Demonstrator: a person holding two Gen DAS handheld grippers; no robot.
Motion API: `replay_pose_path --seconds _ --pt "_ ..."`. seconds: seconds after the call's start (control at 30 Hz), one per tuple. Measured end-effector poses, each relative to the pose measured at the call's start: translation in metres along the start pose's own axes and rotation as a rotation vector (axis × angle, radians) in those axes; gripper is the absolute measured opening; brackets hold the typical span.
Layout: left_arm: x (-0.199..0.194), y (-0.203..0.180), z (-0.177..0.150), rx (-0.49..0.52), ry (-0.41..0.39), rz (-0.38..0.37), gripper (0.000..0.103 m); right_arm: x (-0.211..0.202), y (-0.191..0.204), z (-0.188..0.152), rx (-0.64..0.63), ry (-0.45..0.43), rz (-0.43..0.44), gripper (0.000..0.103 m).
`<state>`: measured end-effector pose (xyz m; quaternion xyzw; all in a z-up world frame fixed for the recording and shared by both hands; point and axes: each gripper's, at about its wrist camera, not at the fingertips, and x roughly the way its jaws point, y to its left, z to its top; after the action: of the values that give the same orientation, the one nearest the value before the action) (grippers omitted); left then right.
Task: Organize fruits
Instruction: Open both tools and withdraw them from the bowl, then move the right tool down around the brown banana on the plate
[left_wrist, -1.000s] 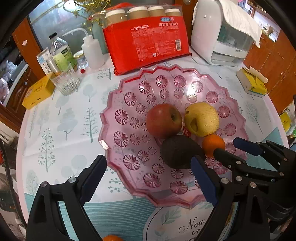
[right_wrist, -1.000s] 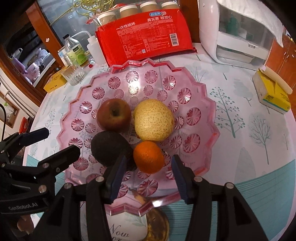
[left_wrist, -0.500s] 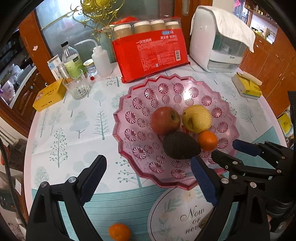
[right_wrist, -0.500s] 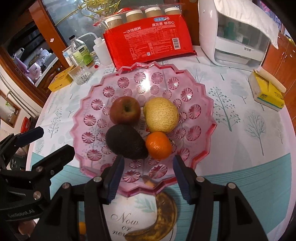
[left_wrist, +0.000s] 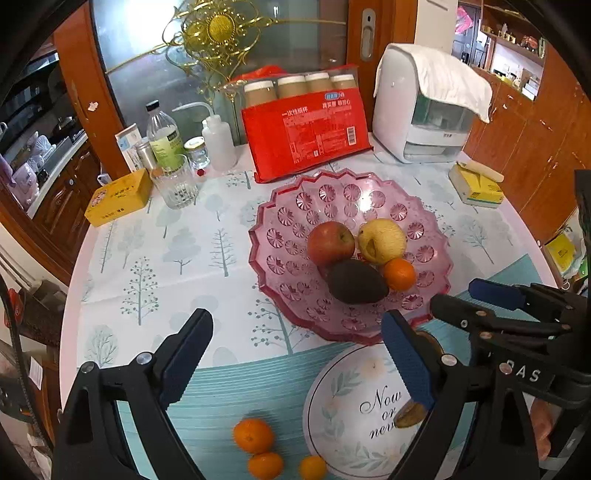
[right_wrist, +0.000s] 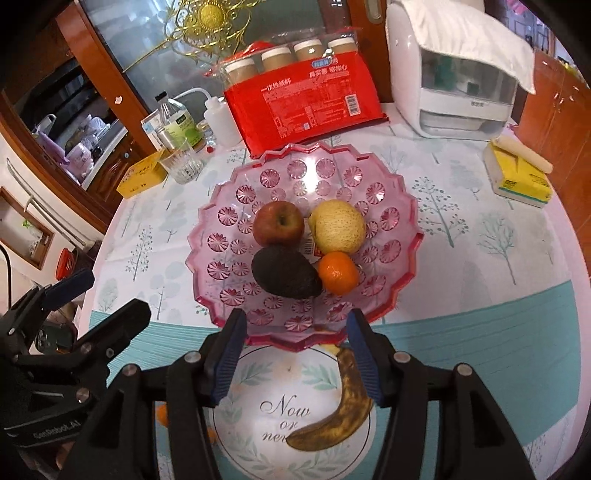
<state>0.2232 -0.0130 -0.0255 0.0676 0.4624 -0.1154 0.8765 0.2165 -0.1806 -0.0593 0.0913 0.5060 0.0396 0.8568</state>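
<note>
The pink plate (right_wrist: 400, 206) holds four fruits: apple (right_wrist: 279, 223), pear (right_wrist: 338, 230), avocado (right_wrist: 284, 273), one tangerine (right_wrist: 338, 273). Three tangerines (left_wrist: 254, 435) and one banana (right_wrist: 338, 410) lie on the desk (left_wrist: 155, 251). Both tongs, left (left_wrist: 295, 363) and right (right_wrist: 295, 356), gape wide, empty.

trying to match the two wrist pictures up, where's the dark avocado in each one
Left wrist: the dark oval avocado lies right of centre, at the near side of the fruit cluster in the pink glass bowl.
Right wrist: the avocado lies centre-left, just beyond the gripper's fingertips.
Shared landmark: the red apple sits directly behind the avocado in both views.
</note>
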Motion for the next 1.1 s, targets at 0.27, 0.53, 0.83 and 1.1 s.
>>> replay_pose_path --seconds 0.27,0.53,0.83,1.1 --pt "-0.032 0.011 -0.016 0.009 -0.035 -0.001 0.092 -0.034 0.017 -0.016 -0.013 -0.055 -0.021 0.057" --pt "-0.057 0.023 -0.038 0.029 -0.056 -0.012 0.092 -0.060 0.042 -0.044 -0.036 -0.104 -0.050 0.057" --pt "-0.076 0.051 -0.065 0.027 -0.073 -0.029 0.092 -0.079 0.069 -0.082 -0.056 -0.157 -0.100 0.057" --pt "-0.075 0.074 -0.096 0.027 -0.052 -0.030 0.093 -0.073 0.087 -0.121 -0.053 -0.141 -0.132 0.057"
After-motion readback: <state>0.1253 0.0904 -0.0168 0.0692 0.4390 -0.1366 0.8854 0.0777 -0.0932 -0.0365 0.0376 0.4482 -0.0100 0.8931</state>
